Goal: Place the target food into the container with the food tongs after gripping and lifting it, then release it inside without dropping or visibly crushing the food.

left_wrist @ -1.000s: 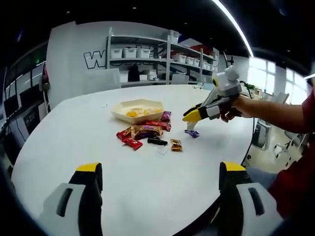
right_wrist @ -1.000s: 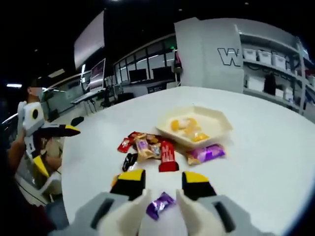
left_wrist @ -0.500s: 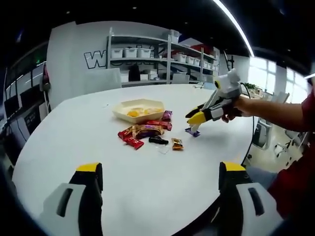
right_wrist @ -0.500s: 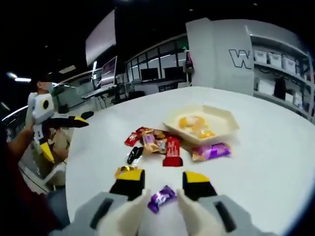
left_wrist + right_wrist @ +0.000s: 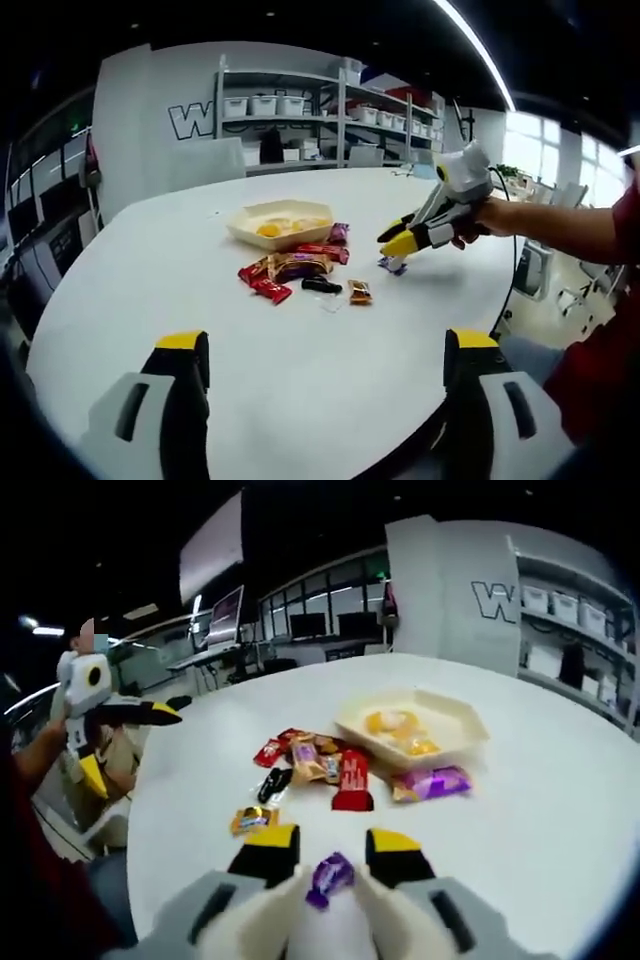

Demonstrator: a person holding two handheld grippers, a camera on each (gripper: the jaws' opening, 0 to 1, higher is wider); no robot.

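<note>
Right tool (image 5: 332, 848) has its yellow-tipped jaws narrowed around a purple candy (image 5: 329, 874), which sits between them just above the white counter (image 5: 560, 810) near its edge. Left tool (image 5: 325, 362) stays wide, holding nothing, over the counter's near edge. Toward the counter's middle sits a cream tray (image 5: 455, 720) with yellow food (image 5: 392, 723) inside. Beside the tray lie a purple wrapper (image 5: 433, 781), a red wrapper (image 5: 352, 777), a black candy (image 5: 274, 783) and an orange candy (image 5: 252, 819).
</note>
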